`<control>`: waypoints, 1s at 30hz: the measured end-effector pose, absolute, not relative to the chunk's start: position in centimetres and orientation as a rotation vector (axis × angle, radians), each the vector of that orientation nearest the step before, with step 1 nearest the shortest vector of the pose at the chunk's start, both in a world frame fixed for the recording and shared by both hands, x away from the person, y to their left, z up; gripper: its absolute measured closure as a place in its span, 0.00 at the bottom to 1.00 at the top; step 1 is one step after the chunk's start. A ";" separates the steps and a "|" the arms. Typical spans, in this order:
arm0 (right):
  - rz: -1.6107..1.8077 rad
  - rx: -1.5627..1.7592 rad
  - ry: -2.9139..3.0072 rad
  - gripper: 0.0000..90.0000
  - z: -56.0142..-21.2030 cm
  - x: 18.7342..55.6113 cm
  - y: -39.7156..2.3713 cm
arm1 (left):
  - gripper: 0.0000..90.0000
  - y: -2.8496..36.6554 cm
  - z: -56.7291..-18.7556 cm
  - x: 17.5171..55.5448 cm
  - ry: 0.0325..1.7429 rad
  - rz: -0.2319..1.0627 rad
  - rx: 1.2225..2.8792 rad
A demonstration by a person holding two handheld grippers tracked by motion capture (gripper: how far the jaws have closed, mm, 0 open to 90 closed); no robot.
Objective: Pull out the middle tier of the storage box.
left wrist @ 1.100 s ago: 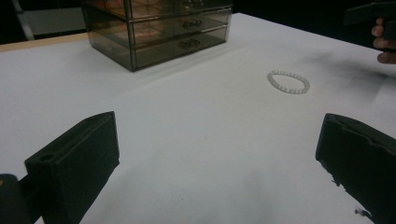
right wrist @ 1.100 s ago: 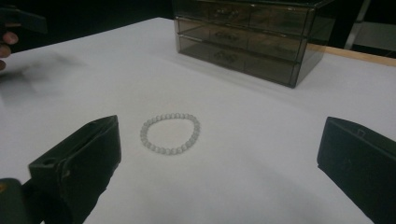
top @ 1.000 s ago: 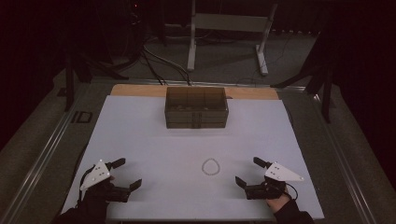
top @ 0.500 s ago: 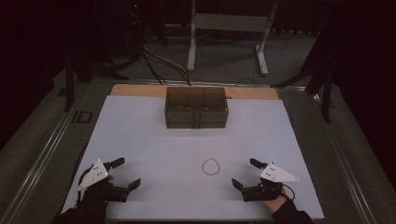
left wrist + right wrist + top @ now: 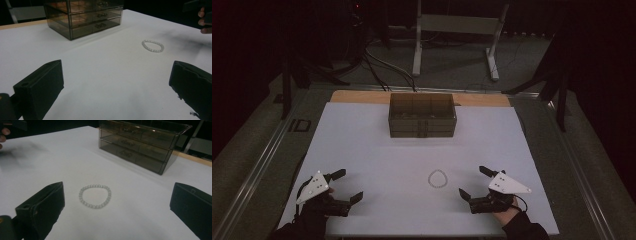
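Drawer box [image 5: 422,114] stands at the far middle of the counter [image 5: 362,150]. Bracelet [image 5: 437,178] lies near the front, between left tool [image 5: 347,186] and right tool [image 5: 473,181], nearer the right.

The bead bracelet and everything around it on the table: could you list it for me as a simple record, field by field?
bracelet: white bead bracelet, lying flat on the white table, touching nothing else
drawer box: smoky clear drawer box at the far side of the table, drawers shut
left gripper: left gripper, jaws open, holding nothing, near the front edge
right gripper: right gripper, jaws open, holding nothing, aimed toward the bracelet
nearer gripper: the right one sits closer to the bracelet
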State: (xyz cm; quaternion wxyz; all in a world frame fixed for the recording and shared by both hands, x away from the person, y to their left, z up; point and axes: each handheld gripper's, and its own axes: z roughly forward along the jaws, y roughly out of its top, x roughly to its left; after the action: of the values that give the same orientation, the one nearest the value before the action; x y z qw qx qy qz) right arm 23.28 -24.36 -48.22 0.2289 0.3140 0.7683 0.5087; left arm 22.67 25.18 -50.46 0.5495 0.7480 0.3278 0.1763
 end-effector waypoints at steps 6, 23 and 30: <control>1.369 0.820 2.106 0.00 -47.4 23.7 -24.3 | 0.01 25.3 -50.4 22.7 0.777 0.416 1.767; 1.310 0.696 2.085 0.00 -44.5 25.5 -23.5 | 0.01 25.4 -50.3 22.6 0.777 0.423 1.759; 1.290 0.642 2.084 0.00 -43.8 26.1 -22.8 | 0.01 25.3 -50.3 22.6 0.774 0.423 1.759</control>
State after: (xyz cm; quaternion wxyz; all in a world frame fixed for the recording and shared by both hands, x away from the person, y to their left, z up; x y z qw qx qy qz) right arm 26.13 -22.79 -43.83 0.2995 0.2418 0.7848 0.4858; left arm 22.56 25.34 -50.29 0.5537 0.7443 0.3277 0.1789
